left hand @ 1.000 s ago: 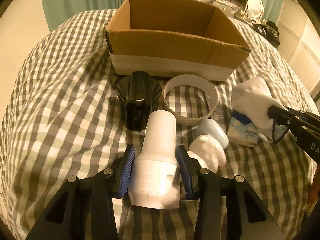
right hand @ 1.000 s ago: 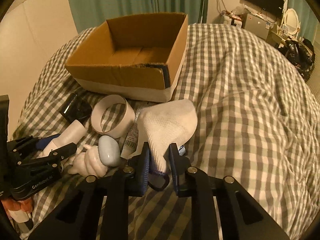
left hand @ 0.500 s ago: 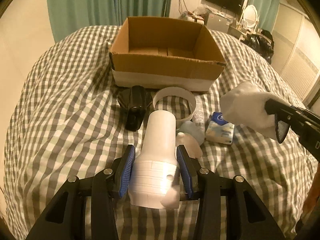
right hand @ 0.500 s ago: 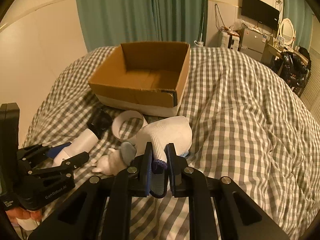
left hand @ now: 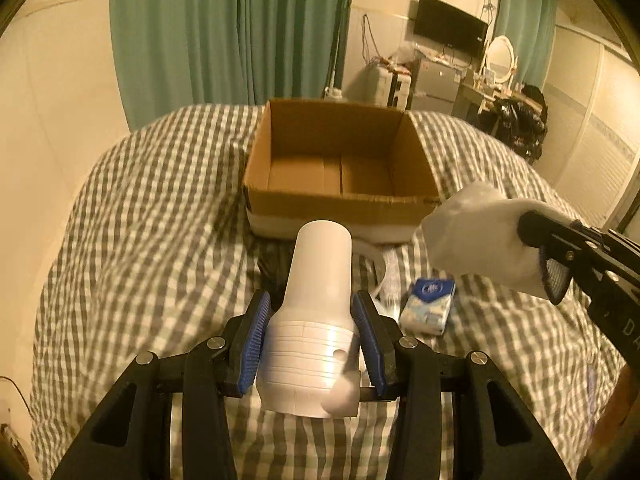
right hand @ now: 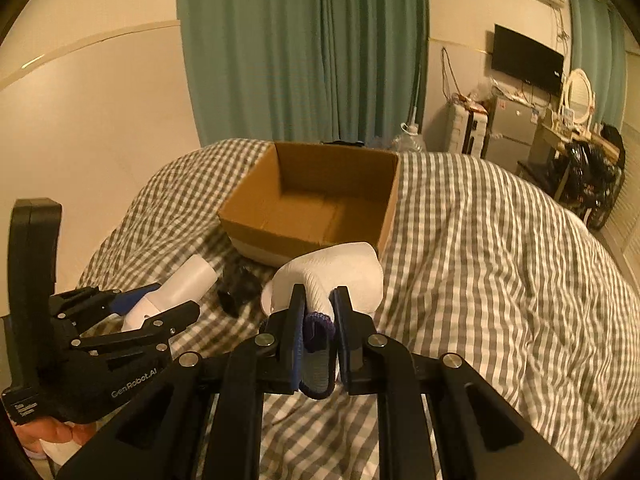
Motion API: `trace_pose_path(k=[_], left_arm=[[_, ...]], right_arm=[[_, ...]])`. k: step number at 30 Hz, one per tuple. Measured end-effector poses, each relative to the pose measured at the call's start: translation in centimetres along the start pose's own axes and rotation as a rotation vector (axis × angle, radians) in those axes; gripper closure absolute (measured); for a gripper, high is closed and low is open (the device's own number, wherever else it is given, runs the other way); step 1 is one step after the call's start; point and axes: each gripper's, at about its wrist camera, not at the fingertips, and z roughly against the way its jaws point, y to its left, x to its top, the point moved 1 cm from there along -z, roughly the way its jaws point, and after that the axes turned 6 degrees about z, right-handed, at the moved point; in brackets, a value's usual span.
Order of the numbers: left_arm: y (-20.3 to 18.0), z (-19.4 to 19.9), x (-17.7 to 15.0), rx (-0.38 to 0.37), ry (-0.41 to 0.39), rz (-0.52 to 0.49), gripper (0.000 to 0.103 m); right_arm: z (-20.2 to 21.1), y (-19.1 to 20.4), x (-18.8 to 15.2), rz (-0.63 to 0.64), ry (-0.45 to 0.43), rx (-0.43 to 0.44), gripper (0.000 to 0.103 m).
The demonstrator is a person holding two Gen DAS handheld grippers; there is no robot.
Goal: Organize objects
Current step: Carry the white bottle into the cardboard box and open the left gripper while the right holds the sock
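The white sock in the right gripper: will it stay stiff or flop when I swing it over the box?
Probably floppy: the sock is knitted cloth, pinched only at its cuff by the right gripper, and its body bulges and droops past the jaws. It looks light, so unlikely to slip out. It may drag on the rim of the box if carried low.

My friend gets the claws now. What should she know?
Left claw: shut on the white bottle, held above the bed.
Right claw: shut on the white sock, also in the air.
Cardboard box: open, nothing visible inside, just ahead.
On the checked blanket: a blue tissue pack, a black thing, other bits partly hidden.
Done: two things picked up. Left: drop both in the box, then fetch the rest.
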Motion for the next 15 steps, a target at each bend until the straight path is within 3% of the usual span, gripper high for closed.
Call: trace_pose_path(k=[6, 15], left_arm=[[-0.2, 1.2, 3.4, -0.018, -0.037, -0.001, 0.059], [-0.3, -0.1, 9.0, 0.003, -0.071, -0.004, 0.059]], right_arm=[[0.7, 0.8, 3.4, 0.025, -0.060, 0.026, 0.091], [-0.3, 0.3, 8.1, 0.106, -0.102, 0.024, 0.102]])
